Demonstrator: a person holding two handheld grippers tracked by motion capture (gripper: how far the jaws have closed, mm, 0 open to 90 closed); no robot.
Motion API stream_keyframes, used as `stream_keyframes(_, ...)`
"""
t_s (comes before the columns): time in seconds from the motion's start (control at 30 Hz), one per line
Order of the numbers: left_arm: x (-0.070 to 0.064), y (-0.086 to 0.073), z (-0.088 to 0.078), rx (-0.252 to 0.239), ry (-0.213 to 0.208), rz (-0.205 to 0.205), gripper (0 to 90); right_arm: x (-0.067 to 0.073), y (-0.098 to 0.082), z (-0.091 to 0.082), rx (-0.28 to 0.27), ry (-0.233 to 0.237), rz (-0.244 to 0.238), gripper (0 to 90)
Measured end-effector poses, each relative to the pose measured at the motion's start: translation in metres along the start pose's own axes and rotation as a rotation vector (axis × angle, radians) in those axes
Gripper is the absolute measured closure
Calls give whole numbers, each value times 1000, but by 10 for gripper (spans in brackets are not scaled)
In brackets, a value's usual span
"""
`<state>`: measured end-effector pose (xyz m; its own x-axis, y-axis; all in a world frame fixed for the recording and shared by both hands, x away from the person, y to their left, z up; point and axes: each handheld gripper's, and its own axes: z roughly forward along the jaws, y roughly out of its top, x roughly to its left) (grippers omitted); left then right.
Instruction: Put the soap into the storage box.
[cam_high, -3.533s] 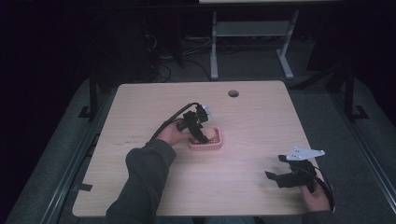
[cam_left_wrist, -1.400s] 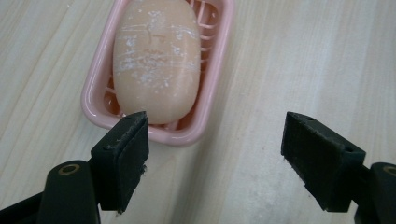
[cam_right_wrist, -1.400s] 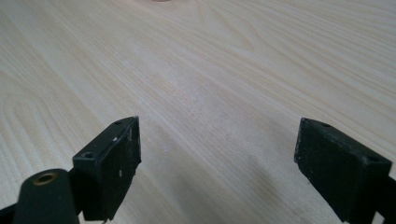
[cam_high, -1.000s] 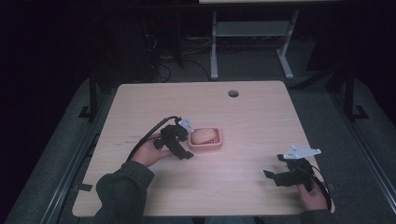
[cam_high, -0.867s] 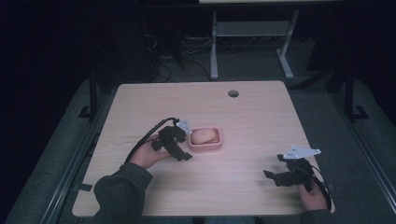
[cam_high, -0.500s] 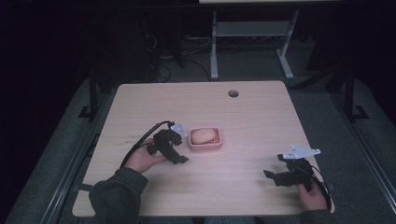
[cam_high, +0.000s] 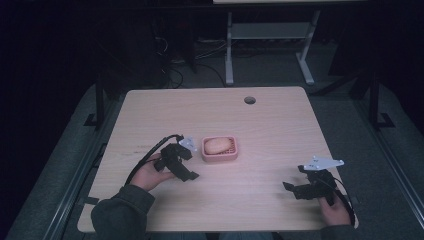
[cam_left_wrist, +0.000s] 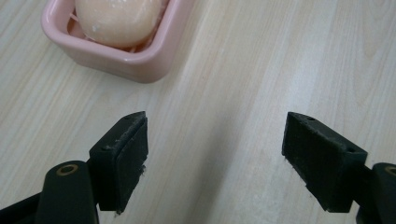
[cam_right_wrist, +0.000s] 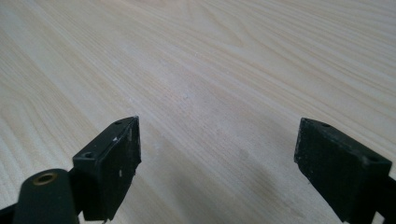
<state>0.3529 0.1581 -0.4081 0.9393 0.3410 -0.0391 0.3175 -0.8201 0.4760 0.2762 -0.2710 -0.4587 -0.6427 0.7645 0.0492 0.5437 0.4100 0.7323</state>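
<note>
Pink, rectangular and shallow, the soap dish (cam_high: 219, 149) sits near the middle of the wooden table (cam_high: 280, 135) and carries a pale oval soap bar (cam_high: 216, 145) inside its rim. The left gripper (cam_high: 186, 170) rests just beside the dish's left edge, jaws spread wide, nothing between them. The right gripper (cam_high: 295, 189) lies well apart near the front right corner, jaws likewise wide over bare wood. A round cable hole (cam_high: 249, 100) marks the far edge

Pink dish (cam_high: 220, 149) only obstacle, just beside left claw (cam_high: 183, 165); surrounding table (cam_high: 270, 130) bare.
</note>
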Motion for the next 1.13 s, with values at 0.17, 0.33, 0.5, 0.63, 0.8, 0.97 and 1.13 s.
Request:
stream_keyframes(0.17, -3, -5, -2, -2, 4, -7, 223, 0, 0, 0, 3, -2, 1, 141)
stream_keyframes(0.33, -6, -12, -4, -2, 5, -9, 223, 0, 0, 0, 5, -2, 3, 142)
stream_keyframes(0.5, -10, -22, -4, 2, 4, -19, 222, 0, -1, 0, 4, -3, 5, 141)
stream_keyframes(0.63, -11, -33, -4, 10, 5, -25, 222, 0, -1, 0, 6, -4, 5, 141)
stream_keyframes(0.8, -12, -46, -5, 9, 6, -43, 222, 1, -1, 1, 11, -5, 5, 141)
stream_keyframes(0.97, -17, -57, -7, 7, 11, -56, 222, 1, -1, 1, 15, -6, 5, 141)
stream_keyframes(1.13, -25, -68, -14, -10, 16, -54, 222, 1, -1, 1, 15, -6, 4, 141)
